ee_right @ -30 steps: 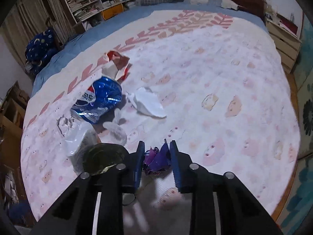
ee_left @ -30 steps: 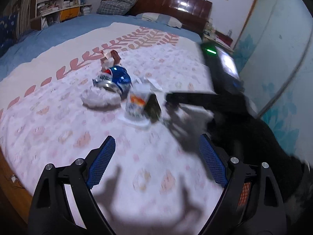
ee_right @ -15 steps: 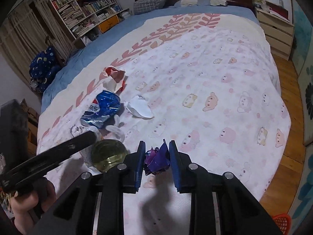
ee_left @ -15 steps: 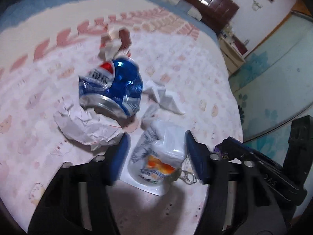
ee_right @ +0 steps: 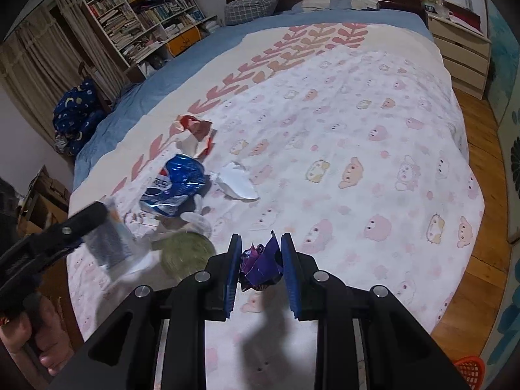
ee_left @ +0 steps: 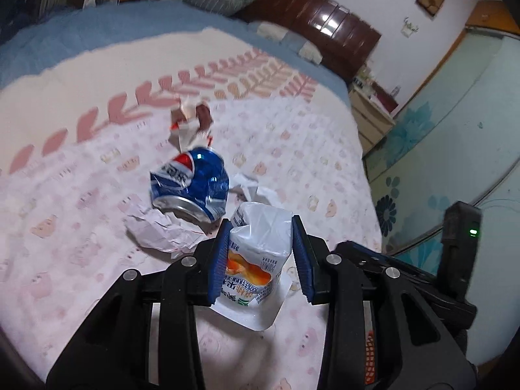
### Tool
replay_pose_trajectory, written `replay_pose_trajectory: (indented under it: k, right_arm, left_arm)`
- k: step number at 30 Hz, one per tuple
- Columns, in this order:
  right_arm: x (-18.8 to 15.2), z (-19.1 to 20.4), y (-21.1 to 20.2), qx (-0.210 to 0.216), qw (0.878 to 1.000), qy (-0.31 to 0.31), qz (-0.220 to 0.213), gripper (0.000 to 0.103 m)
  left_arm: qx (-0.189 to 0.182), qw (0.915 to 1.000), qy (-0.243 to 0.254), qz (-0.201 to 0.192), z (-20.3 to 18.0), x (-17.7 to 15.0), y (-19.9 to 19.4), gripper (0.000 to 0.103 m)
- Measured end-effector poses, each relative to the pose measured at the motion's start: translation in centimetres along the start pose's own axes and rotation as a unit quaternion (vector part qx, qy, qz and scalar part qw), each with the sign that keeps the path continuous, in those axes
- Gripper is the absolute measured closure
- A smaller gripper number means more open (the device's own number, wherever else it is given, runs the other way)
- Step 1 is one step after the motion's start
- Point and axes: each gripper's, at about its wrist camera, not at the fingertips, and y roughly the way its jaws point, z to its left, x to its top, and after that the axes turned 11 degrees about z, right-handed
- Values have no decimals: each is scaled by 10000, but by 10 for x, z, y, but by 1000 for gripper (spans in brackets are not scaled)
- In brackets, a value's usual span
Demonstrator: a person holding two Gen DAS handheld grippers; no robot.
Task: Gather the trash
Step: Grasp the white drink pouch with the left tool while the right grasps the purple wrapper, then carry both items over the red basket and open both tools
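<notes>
My left gripper [ee_left: 260,253] is shut on a white juice pouch [ee_left: 256,253] with an orange picture, held just above the bedspread. Beyond it lie a crushed blue Pepsi can [ee_left: 190,187], crumpled white paper [ee_left: 159,235], a torn white scrap [ee_left: 256,190] and a red-and-white wrapper [ee_left: 191,123]. My right gripper [ee_right: 261,260] is shut on a crumpled purple wrapper [ee_right: 260,265], near the bed's front. The can [ee_right: 174,185], the white scrap [ee_right: 235,185], the red-and-white wrapper [ee_right: 195,133] and the left gripper with the pouch [ee_right: 110,237] show in the right wrist view.
The trash lies on a bed with a pink-patterned spread [ee_right: 357,162]. A round greenish lid [ee_right: 187,253] lies by the pouch. A bookshelf [ee_right: 146,22] stands at the far left, a nightstand [ee_right: 461,48] at the right. An orange basket [ee_right: 468,369] sits on the wooden floor.
My left gripper moved forward onto the juice pouch, closed on it and lifted it. My right gripper kept the purple wrapper and pulled back and up.
</notes>
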Motion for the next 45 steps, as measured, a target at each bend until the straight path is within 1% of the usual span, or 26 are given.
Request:
replay_pose_trajectory:
  k: [2,3,5,6,8,10,11,12,13,15,17,18,19,21,23,25,26,27,30,31,32,35,38,39,41,45]
  right_arm:
    - [-4,6,-3,77,9999,-26,-60,77]
    - [-6,8,-4,96,9999,-49,-61,77]
    - [-12,16,-10,-6,9998,-180,-57,77]
    - [-15,20,-22,-59,9996,-249,-146,77]
    - [-22,20,-60,4,9983,-342,-480,77]
    - [-36,11,-118,-131,9946,-464,-916,77]
    - [-40,7,-136,-168,9934,-490,-1025,77]
    - [-53,-5,-174,-290,9902,-530,-1260,77]
    - [-63,-14,-198,-409,9878,-550,-1402,77]
    - [-97,-42,-259,-762,9799,-520,-1770,77]
    - [-130,-70,-299,-969,9751,-372,-1960,77]
    - [-160,-96,-324,-1145,9723,-169,-2033,77]
    - [-179,-113,-337,-1232,9712,-22,-2042,77]
    - [-224,-153,-353,-1414,9693,384,-1975,77]
    - [-272,-196,-353,-1546,9680,871,-1776,77]
    - [-324,-242,-339,-1430,9662,1547,-1485,77]
    - [-344,-257,-329,-1342,9652,1785,-1360,77]
    - [-365,-273,-317,-1234,9633,2041,-1230,77]
    - [-415,-304,-276,-952,9558,2615,-951,77]
    - [-423,-309,-267,-907,9536,2721,-913,77]
    - [-431,-314,-256,-890,9518,2808,-855,77]
    - [-443,-326,-231,-950,9474,2971,-713,77]
    - [-448,-338,-211,-928,9428,3143,-612,77]
    - [-449,-342,-205,-911,9412,3200,-579,77]
    - [-448,-339,-194,-900,9403,3238,-536,76]
    - [-448,-344,-182,-952,9392,3265,-467,72]
  left_arm:
    - [-39,9999,30,-112,-4,-3,-17,66]
    - [13,9998,79,-163,-7,-4,-24,66]
    - [62,9994,150,-315,-16,-4,-42,66]
    - [66,9991,208,-361,-23,-5,-50,66]
    - [30,9973,444,-583,-46,-9,-74,66]
    - [-50,9946,743,-720,-77,-14,-96,66]
    - [-150,9918,959,-827,-104,-19,-111,66]
    - [-225,9898,1096,-878,-120,-22,-119,66]
    - [-321,9873,1256,-920,-141,-26,-127,66]
    - [-628,9809,1563,-973,-192,-39,-139,66]
    - [-963,9738,1856,-896,-242,-56,-141,66]
    - [-1125,9696,2006,-836,-267,-66,-137,66]
    - [-1253,9658,2141,-759,-289,-77,-130,66]
    - [-1516,9592,2363,-325,-340,-103,-97,66]
    - [-1687,9526,2522,207,-384,-134,-54,66]
    - [-1805,9443,2603,893,-418,-168,-2,66]
    - [-1751,9397,2642,1282,-432,-188,32,66]
    - [-1620,9357,2734,1533,-444,-206,60,66]
    - [-1240,9246,3005,1987,-459,-251,130,66]
    - [-1104,9201,3073,2161,-458,-267,153,66]
    - [-1036,9181,3108,2231,-457,-275,164,66]
    - [-655,9053,3376,2492,-451,-301,201,66]
    - [-393,9006,3422,2651,-444,-308,225,66]
    - [-338,9008,3401,2679,-442,-309,229,66]
    - [-226,8966,3463,2750,-444,-313,239,66]
    - [-161,8900,3596,2798,-447,-319,239,66]
